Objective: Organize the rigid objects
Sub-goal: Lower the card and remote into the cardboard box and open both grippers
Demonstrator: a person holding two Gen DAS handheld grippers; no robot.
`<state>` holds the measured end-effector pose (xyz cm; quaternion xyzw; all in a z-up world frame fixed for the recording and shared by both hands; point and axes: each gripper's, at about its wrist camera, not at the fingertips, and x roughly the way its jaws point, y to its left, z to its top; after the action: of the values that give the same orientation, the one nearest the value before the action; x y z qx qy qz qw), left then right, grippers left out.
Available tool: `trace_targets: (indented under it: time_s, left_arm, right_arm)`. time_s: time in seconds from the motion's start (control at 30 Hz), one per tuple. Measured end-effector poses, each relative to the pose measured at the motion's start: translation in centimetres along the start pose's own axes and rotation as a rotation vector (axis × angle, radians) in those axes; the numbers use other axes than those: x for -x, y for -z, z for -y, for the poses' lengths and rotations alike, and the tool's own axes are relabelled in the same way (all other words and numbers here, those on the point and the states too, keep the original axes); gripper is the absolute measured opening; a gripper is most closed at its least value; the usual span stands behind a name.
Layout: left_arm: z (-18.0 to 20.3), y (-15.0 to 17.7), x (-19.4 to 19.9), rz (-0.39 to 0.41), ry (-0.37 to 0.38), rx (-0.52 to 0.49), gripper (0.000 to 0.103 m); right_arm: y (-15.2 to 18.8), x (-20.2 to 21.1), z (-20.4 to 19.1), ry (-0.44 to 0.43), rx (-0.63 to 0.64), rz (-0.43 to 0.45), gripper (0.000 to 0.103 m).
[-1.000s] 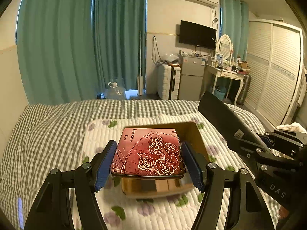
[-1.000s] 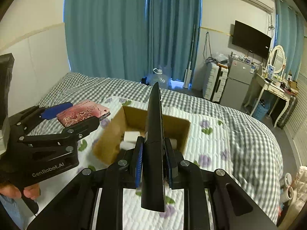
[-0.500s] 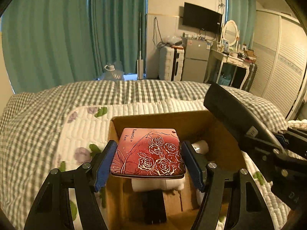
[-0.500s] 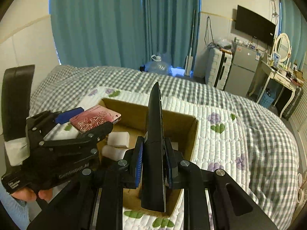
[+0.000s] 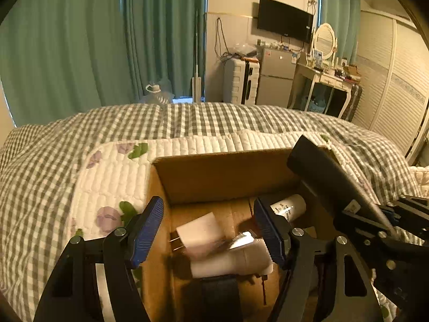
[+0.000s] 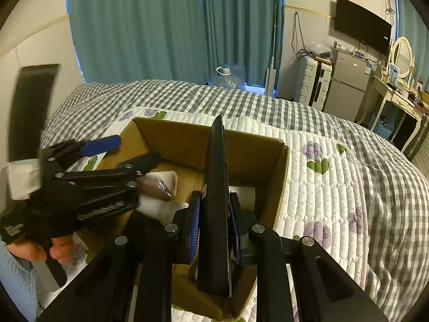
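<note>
Bed: it fills the middle of both views, with a gray and white checked cover.
Quilt: a white pad with purple flowers lies on the checked cover, under the box.
Box: a brown cardboard box, open at the top, sits on the quilt in the lower middle of both views.
Right gripper: low in the middle of the right view, over the near side of the box; its blue pads pinch the remote from both sides.
Left gripper: low in the left view, over the box; its blue pads are spread wide apart with nothing between them.
Remote: long, black and thin; it stands on its edge between the right gripper's pads, its far end pointing over the box.
Pink case: a blurry pink flat thing inside the box, lying on the white things, just beside the left gripper's tips in the right view.
White tube: it lies on its side at the bottom of the box.
Plug: a white charger block with two prongs, inside the box, touching the tube.
Small bottle: white, in the box's far right corner.
</note>
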<state>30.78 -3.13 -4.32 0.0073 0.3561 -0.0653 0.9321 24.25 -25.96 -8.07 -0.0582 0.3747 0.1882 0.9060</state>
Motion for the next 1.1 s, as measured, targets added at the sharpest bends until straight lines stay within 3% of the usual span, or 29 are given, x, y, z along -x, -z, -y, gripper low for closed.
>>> trace_targets:
  time_s: [0.33, 0.53, 0.6, 0.67, 0.87, 1.1]
  left_arm:
    - [-1.8, 0.4, 4.4, 0.054, -0.041, -0.019, 0.072]
    - [-2.5, 0.8, 5.1, 0.071, -0.056, -0.016, 0.072]
    - [-2.6, 0.9, 5.7, 0.075, -0.057, -0.013, 0.072]
    - [-2.4, 0.8, 6.8, 0.083, -0.062, -0.014, 0.072]
    - [-1.7, 0.0, 13.4, 0.165, -0.066, -0.014, 0.072]
    - [-0.3, -0.7, 22.1, 0.26, -0.093, -0.02, 0.08]
  right_arm:
    - [0.4, -3.6, -2.4, -0.024, -0.002, -0.032, 0.019]
    - [0.9, -5.5, -2.1, 0.044, -0.034, -0.07, 0.02]
    - [0.9, -4.7, -2.0, 0.066, -0.038, -0.057, 0.025]
    - [0.6, -3.3, -1.8, 0.069, -0.064, -0.043, 0.035]
    - [-0.8, 4.7, -2.3, 0.116, -0.087, 0.048, 0.035]
    - [-1.8, 16.8, -4.3, 0.163, -0.064, 0.191, 0.039]
